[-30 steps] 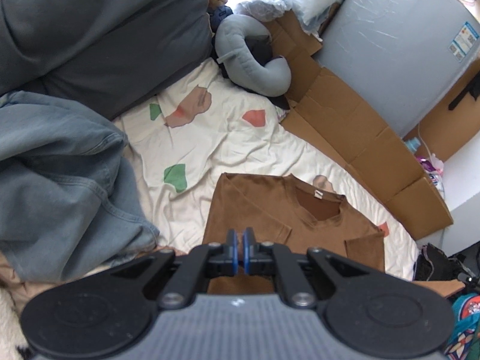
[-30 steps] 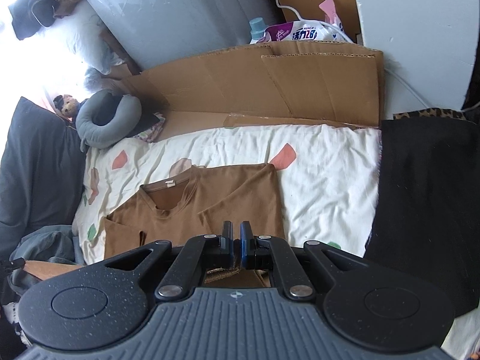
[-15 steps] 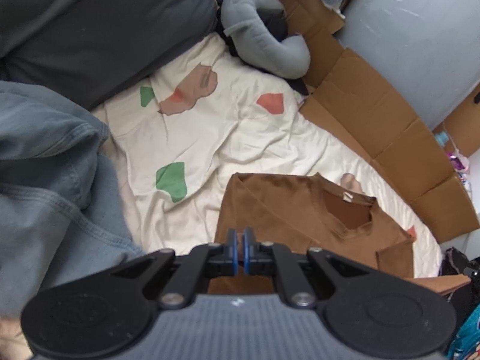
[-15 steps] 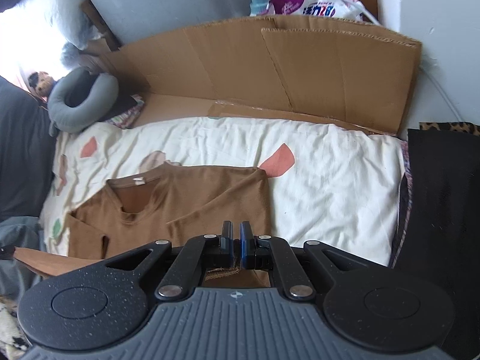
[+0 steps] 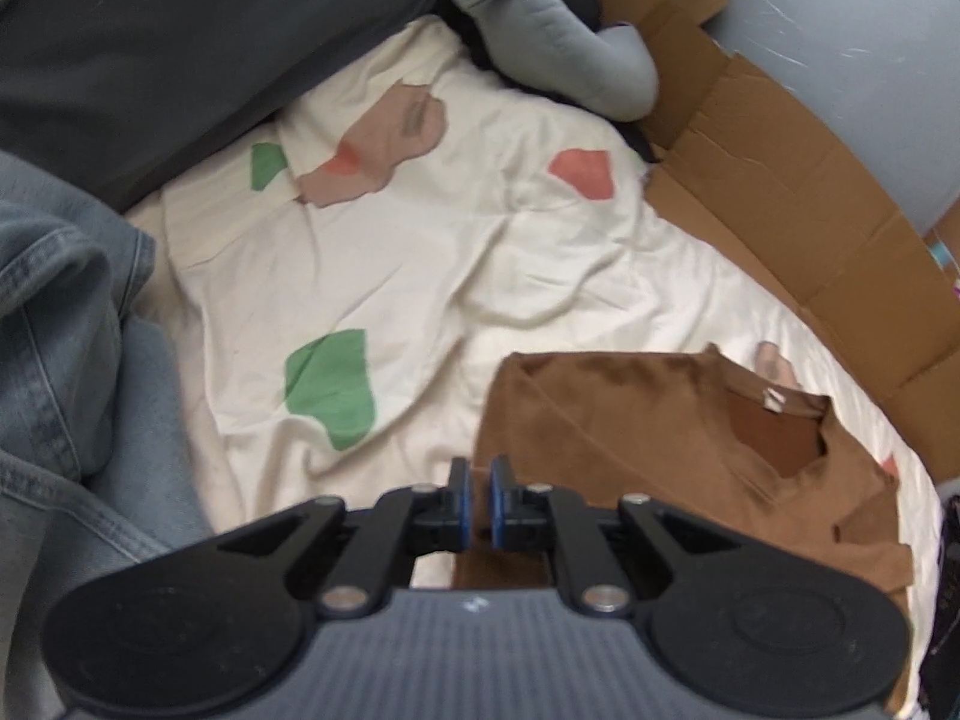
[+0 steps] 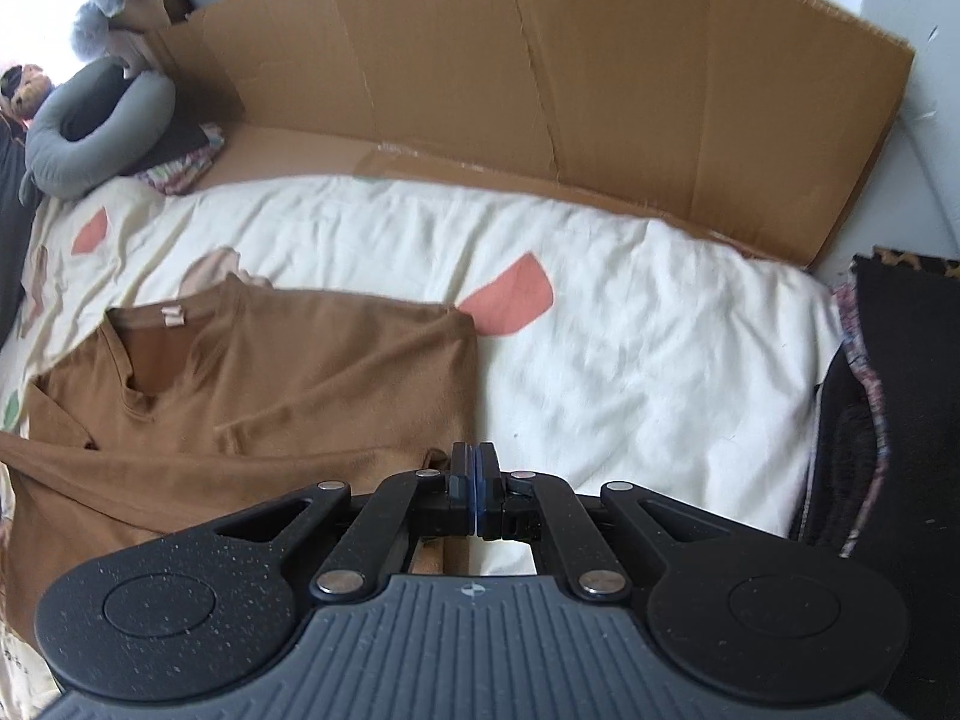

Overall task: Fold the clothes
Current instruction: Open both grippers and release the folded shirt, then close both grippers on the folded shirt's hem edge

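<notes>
Now both tools sit closer to the bed than a second ago, so the cream sheet (image 5: 420, 276) with its coloured patches fills more of each view and the brown shirt (image 5: 630, 438) looms larger.

The left tool (image 5: 476, 501) has just been parting its jaws: a thin slit shows between the blue pads where earlier they met. The shirt's near edge lies right at that slit, but whether cloth is pinched in it I cannot tell. The shirt spreads ahead and to the right of this tool, collar and label farther off. A heap of blue denim (image 5: 66, 372) lies to the tool's left, a grey neck pillow (image 5: 558, 42) well ahead, and flattened cardboard (image 5: 810, 210) ahead to the right.

The right tool (image 6: 474, 495) has its pads pressed together. A fold of the brown shirt (image 6: 270, 396) touches them on the left side, though whether any fabric is caught between them cannot be made out. The shirt lies ahead and left of this tool, bare sheet (image 6: 630, 360) to its right, the cardboard (image 6: 540, 72) standing beyond.
</notes>
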